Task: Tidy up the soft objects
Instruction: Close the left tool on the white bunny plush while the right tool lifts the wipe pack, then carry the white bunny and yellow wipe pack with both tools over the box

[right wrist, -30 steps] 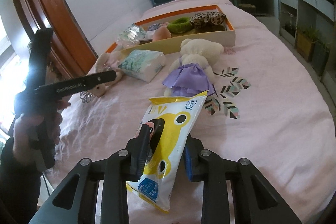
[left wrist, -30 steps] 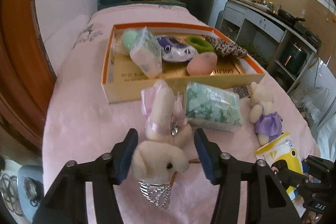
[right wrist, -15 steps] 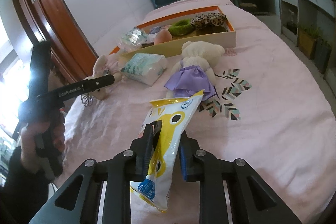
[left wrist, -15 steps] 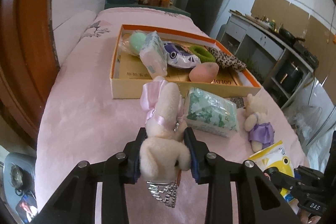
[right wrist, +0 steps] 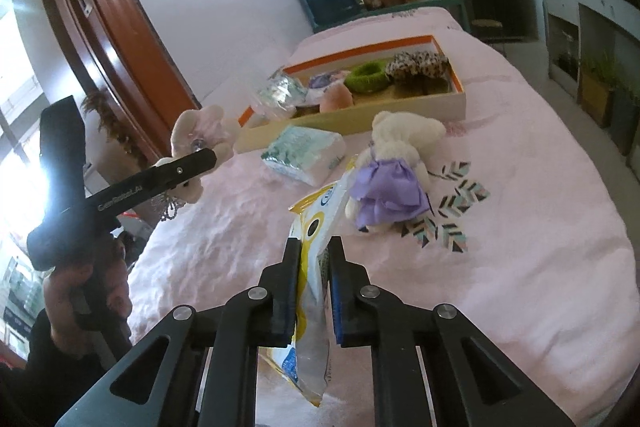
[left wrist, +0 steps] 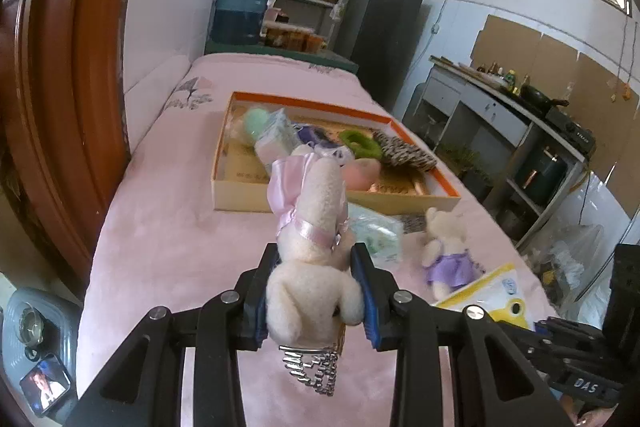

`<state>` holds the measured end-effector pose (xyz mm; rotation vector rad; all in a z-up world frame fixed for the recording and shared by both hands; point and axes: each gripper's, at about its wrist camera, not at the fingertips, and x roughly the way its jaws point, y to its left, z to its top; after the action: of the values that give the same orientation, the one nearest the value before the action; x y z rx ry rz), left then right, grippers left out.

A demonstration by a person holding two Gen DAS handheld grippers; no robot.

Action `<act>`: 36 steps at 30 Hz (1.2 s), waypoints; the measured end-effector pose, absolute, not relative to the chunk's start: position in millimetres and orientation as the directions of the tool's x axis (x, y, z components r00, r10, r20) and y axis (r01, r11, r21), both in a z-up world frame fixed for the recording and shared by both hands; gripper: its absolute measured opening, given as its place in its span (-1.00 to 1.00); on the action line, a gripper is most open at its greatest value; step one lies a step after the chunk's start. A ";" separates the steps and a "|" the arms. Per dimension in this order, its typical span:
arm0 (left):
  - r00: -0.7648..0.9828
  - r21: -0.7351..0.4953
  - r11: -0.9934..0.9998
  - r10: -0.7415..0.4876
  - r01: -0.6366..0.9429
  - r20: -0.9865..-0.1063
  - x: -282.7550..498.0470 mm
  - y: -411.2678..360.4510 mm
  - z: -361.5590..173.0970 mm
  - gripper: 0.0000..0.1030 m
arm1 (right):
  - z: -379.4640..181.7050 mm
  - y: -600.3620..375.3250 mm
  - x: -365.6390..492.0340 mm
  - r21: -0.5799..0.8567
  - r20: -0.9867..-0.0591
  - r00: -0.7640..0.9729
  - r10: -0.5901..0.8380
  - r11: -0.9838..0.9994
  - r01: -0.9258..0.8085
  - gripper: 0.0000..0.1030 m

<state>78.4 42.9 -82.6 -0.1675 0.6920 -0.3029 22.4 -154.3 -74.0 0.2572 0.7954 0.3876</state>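
On the side of the left tool the white letters "GenRobot.AI" can be read in the right wrist view, and a small plate on the right tool, seen from the left wrist camera, carries the letters "DAS". The print on the inner floor of the orange-rimmed box is too blurred to read, and so is the small round logo on the yellow pouch. The left tool is closed on the cream plush rabbit; its blue pads press the head from both sides, and the toy hangs clear above the pink bed, on the near side of the box, with a silver crown charm hanging under it. A hand grips the handle of this tool, and the tool points slanting down toward the box. The right tool has just been closing, and its jaws now pinch the yellow pouch, which stands on edge between them; this tool also points slanting down toward the bed. The small bear in a purple dress lies on the bed near the box, just beside the pouch, and a green-patterned tissue pack lies between the bear and the box wall. Inside the box are a green ring, a leopard-print scrunchie, a peach-coloured soft ball and some clear wrapped packs.
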 end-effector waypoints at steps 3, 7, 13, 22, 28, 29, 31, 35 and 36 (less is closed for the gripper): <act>0.739 -0.253 0.940 -0.335 0.227 -0.584 71.2 37.1 -74.8 -0.30 | -68.0 -153.4 23.4 0.352 -0.634 0.645 0.427 0.902 -0.252 -0.75; 0.754 -0.256 0.938 -0.342 0.236 -0.561 64.4 31.4 -64.9 -0.30 | -55.9 -152.1 24.5 0.321 -0.615 0.672 0.413 0.909 -0.265 -0.75; 0.773 -0.264 0.933 -0.353 0.246 -0.527 60.5 29.5 -52.9 -0.30 | -36.4 -149.6 31.2 0.277 -0.588 0.707 0.393 0.919 -0.281 -0.75; 0.803 -0.263 0.936 -0.339 0.235 -0.490 62.5 35.2 -35.8 -0.30 | -10.2 -152.3 47.8 0.237 -0.543 0.751 0.376 0.927 -0.292 -0.75; 0.809 -0.269 0.933 -0.344 0.238 -0.477 67.3 35.2 -30.1 -0.30 | 6.7 -154.2 57.7 0.220 -0.514 0.775 0.367 0.930 -0.295 -0.75; 0.809 -0.269 0.933 -0.346 0.240 -0.476 68.1 34.6 -29.7 -0.30 | 9.5 -153.6 59.7 0.215 -0.509 0.779 0.365 0.931 -0.295 -0.75; 0.811 -0.267 0.933 -0.346 0.242 -0.473 69.8 33.6 -28.5 -0.30 | 15.4 -153.2 63.4 0.206 -0.498 0.788 0.362 0.932 -0.298 -0.75; 0.813 -0.264 0.933 -0.347 0.246 -0.468 74.0 32.4 -23.0 -0.30 | 25.0 -152.3 69.8 0.205 -0.473 0.802 0.365 0.931 -0.302 -0.75; 0.817 -0.260 0.934 -0.343 0.245 -0.464 75.2 32.1 -20.7 -0.30 | 27.1 -152.5 71.6 0.206 -0.467 0.805 0.366 0.930 -0.303 -0.75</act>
<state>75.2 32.1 -20.7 -0.1927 0.5292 -0.3154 71.6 -152.5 27.1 0.1238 0.5245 0.3592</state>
